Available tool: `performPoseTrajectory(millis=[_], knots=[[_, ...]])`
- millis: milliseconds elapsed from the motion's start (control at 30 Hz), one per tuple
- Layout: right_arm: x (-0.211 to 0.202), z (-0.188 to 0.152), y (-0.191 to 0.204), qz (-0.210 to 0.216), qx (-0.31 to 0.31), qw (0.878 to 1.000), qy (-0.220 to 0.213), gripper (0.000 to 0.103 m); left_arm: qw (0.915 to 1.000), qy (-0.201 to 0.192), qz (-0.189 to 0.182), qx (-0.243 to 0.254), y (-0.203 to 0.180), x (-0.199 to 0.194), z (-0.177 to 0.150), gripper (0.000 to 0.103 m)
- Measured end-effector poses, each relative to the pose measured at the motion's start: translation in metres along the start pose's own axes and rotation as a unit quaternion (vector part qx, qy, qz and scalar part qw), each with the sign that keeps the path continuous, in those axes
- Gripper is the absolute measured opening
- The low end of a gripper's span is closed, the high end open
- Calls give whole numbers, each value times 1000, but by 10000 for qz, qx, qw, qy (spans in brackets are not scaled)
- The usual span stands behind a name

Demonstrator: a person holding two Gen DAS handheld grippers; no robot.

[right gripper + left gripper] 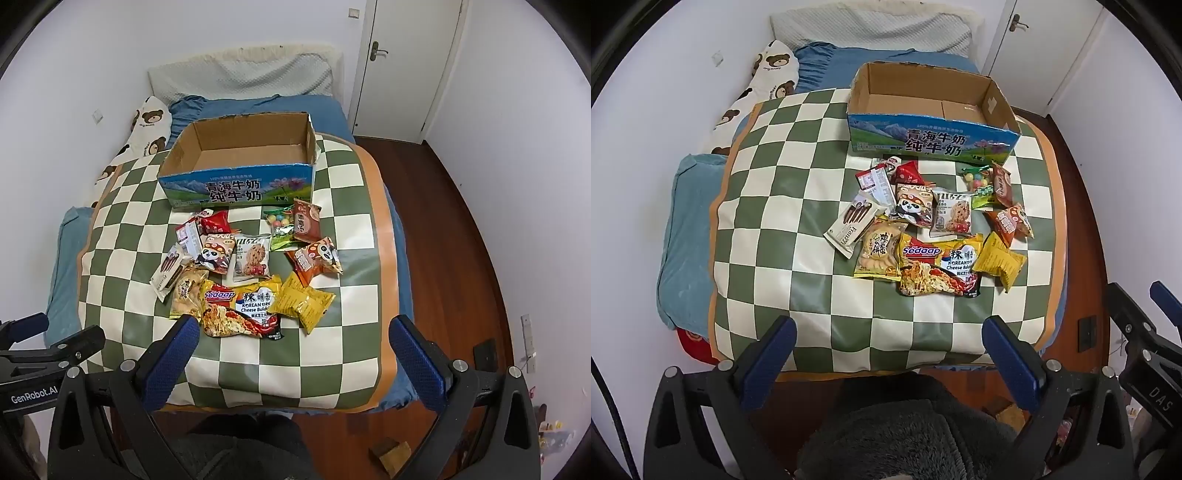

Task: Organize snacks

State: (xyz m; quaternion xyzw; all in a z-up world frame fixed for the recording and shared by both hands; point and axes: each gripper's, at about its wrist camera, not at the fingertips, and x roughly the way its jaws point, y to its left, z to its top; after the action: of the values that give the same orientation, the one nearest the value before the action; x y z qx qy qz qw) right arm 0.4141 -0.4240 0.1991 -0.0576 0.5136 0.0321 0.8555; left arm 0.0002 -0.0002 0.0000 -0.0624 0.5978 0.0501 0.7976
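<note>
Where the bed fills the corner of a white-walled room, a green-and-cream checkered cushion (798, 206) lies over a blue sheet (258, 105), with a bear-print pillow (764, 85) against the left wall, a pale quilted headboard pad (240, 77) at the far end, a white door (402, 62) beyond, and dark wooden floor (454, 229) on the right. One open cardboard box (932, 138), its front printed blue with Chinese characters, sits at the far side of the cushion and shows a bare bottom. Just in front of it the snacks are heaped in one loose cluster, roughly a dozen packets, several overlapping: one Sedaap noodle pack (938, 266) nearest the cameras, one yellow packet (999, 260) just right of it, one egg-biscuit bag (877, 251) on its left, one white Franzzi wafer pack (851, 225), two panda-printed packets (912, 206) (1012, 221), one cookie packet (951, 216), one bag of coloured candy balls (977, 177), one brown packet (1001, 184) and one red packet (908, 173). The left gripper (888, 354) and the right gripper (293, 354) both hover over the near edge of the cushion, each with jaws spread wide and nothing between them, well apart from the pile.
</note>
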Motion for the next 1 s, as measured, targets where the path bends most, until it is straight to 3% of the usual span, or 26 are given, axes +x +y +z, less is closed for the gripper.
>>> performPoseTrajectory(millis=[1000], knots=[[-7, 0, -6, 86, 75, 9999, -27, 103, 9998, -183, -13, 100, -8, -14, 2, 103]])
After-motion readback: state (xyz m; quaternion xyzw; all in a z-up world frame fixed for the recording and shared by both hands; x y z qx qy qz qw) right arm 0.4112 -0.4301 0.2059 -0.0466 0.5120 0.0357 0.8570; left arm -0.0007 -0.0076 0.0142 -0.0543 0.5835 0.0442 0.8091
